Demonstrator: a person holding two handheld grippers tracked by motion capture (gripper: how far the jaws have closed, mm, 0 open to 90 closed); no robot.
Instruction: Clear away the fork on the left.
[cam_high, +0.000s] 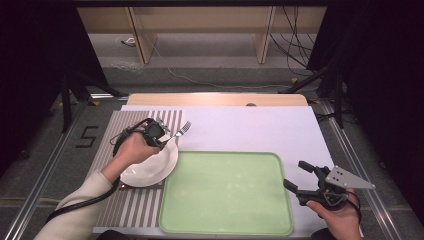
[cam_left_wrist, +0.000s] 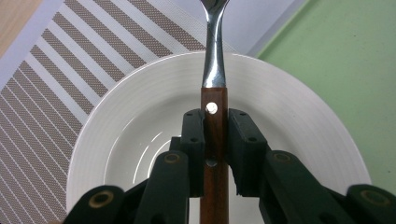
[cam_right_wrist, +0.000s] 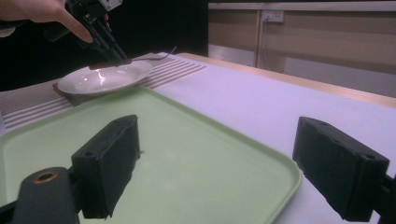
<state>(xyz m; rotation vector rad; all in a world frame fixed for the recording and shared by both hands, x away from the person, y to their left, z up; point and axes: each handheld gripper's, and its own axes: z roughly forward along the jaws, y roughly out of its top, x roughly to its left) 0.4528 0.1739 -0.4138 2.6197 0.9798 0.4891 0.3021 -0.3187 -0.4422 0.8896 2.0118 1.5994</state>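
My left gripper (cam_high: 163, 140) is shut on the brown wooden handle of a fork (cam_high: 183, 129). It holds the fork just above the far edge of a white plate (cam_high: 150, 167), tines pointing away to the right. In the left gripper view the jaws clamp the handle of the fork (cam_left_wrist: 214, 56) over the plate (cam_left_wrist: 289, 121). My right gripper (cam_high: 296, 175) is open and holds nothing, off the right edge of the green tray (cam_high: 225, 192). The right gripper view shows its jaws wide apart over the tray's corner (cam_right_wrist: 196, 140), with the plate (cam_right_wrist: 102, 77) and the left gripper (cam_right_wrist: 105, 39) far off.
The plate rests on a brown-and-white striped placemat (cam_high: 127, 205) at the left. A white cover (cam_high: 260, 130) spreads over the wooden table. Behind the table are a concrete floor, cables and wooden furniture legs.
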